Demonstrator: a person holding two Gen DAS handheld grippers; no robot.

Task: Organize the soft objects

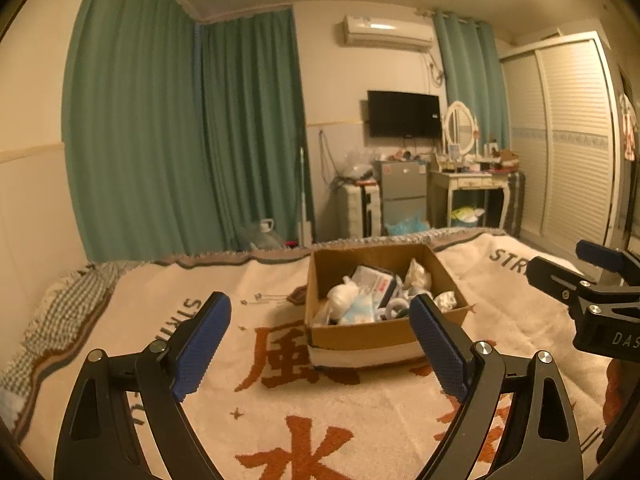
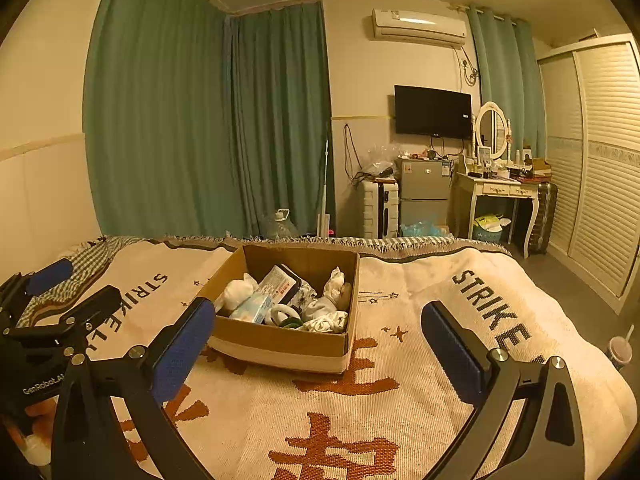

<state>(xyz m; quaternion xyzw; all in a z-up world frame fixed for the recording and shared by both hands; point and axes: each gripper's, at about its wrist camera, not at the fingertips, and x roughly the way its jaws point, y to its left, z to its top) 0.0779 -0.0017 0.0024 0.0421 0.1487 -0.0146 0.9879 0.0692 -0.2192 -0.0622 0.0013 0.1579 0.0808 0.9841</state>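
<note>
Right wrist view alone shows a cup [image 2: 619, 350] beside the blanket [image 2: 400, 400]; both claws [image 1: 320, 344] [image 2: 318, 354] gape apart, empty.

Green curtains [image 2: 208, 120], a wall television [image 2: 433, 111], a dressing table [image 2: 500, 190].

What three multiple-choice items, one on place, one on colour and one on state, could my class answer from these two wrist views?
1. Where does the cardboard box stand?
A. on the blanket covering the bed
B. on the dressing table
C. on the floor

2. What colour are the curtains?
A. red
B. green
C. white

3. How do the jaws of the left gripper and the right gripper stand?
A. both shut on cloth
B. one open, one shut
C. both open and empty

Answers:
1 A, the box sits on the lettered blanket.
2 B, green drapes hang along the walls.
3 C, each pair of blue pads is spread wide with nothing between.
</note>
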